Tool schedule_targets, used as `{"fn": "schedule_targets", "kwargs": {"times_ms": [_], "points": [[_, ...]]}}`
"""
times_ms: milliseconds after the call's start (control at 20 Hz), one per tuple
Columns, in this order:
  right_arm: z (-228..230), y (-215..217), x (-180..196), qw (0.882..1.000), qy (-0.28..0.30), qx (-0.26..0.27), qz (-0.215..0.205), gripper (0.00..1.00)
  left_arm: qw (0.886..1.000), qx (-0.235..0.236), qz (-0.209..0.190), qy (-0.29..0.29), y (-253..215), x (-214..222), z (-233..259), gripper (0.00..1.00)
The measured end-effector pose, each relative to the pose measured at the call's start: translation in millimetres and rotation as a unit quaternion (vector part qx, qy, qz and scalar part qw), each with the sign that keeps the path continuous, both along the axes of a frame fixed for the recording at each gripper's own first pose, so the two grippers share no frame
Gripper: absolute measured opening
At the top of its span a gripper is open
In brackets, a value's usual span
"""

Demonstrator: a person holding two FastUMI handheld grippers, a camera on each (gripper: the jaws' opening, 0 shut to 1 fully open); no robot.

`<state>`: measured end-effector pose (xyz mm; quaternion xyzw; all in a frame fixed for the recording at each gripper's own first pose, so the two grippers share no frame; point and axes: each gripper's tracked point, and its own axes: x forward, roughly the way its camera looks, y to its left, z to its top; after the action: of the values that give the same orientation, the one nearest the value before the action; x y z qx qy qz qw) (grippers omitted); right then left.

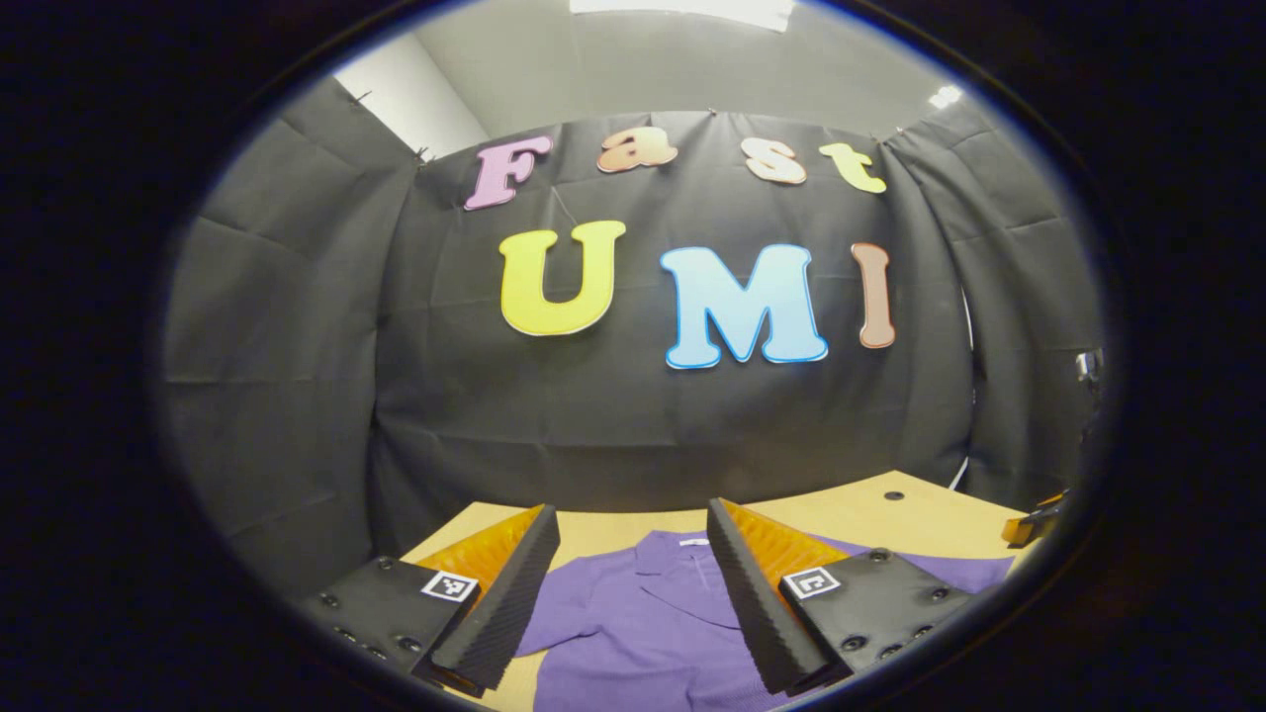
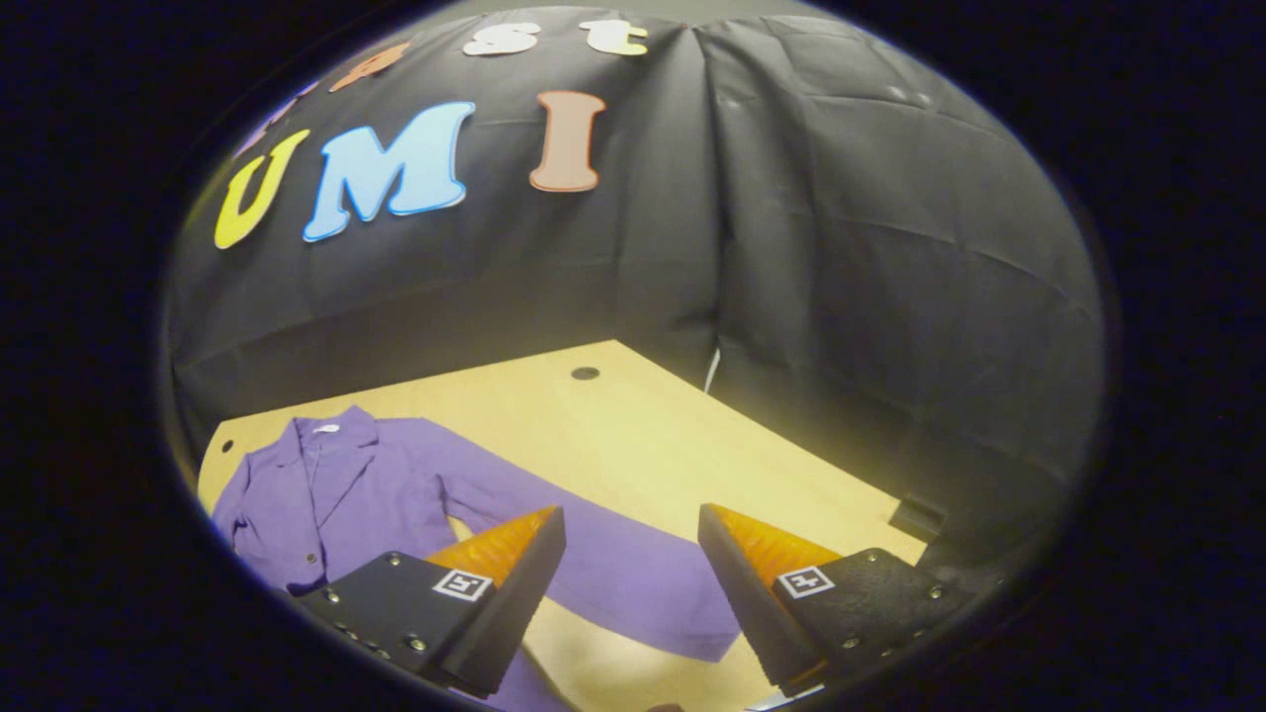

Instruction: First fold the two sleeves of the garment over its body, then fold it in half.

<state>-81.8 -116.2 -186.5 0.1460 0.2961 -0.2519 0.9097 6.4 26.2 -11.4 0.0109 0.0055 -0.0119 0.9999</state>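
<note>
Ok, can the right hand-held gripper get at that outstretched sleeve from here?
Probably yes: the right hand-held gripper is open above the sleeve, which lies flat on the table with nothing between.

A light tan wooden tabletop [image 2: 633, 435] with a small dark round hole [image 2: 585, 373] fills the lower frame, creased black cloth booth walls [image 2: 870, 257] rise behind it, and a bright ceiling light panel [image 1: 682, 10] glows at top centre.
</note>
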Motion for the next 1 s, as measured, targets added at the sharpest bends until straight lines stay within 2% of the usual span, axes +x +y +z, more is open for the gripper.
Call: {"fn": "schedule_targets", "kwargs": {"times_ms": [300, 600, 850, 1000], "points": [[-46, -12, -23, 0.996, 0.067, 0.051, -0.040, 0.90, 1.000, 0.004, -0.002, 0.003, -7, -2, -3, 0.94], [-103, -17, -45, 0.979, 0.149, 0.110, -0.080, 0.90, 1.000, 0.010, 0.001, 0.013, -8, -5, -9, 0.94], [-126, -24, -58, 0.969, 0.174, 0.133, -0.112, 0.90, 1.000, 0.011, 0.008, 0.018, -6, -9, -13, 0.94], [-127, -24, -55, 0.970, 0.174, 0.130, -0.110, 0.92, 1.000, 0.013, 0.011, 0.023, -7, -10, -17, 0.94]]}}
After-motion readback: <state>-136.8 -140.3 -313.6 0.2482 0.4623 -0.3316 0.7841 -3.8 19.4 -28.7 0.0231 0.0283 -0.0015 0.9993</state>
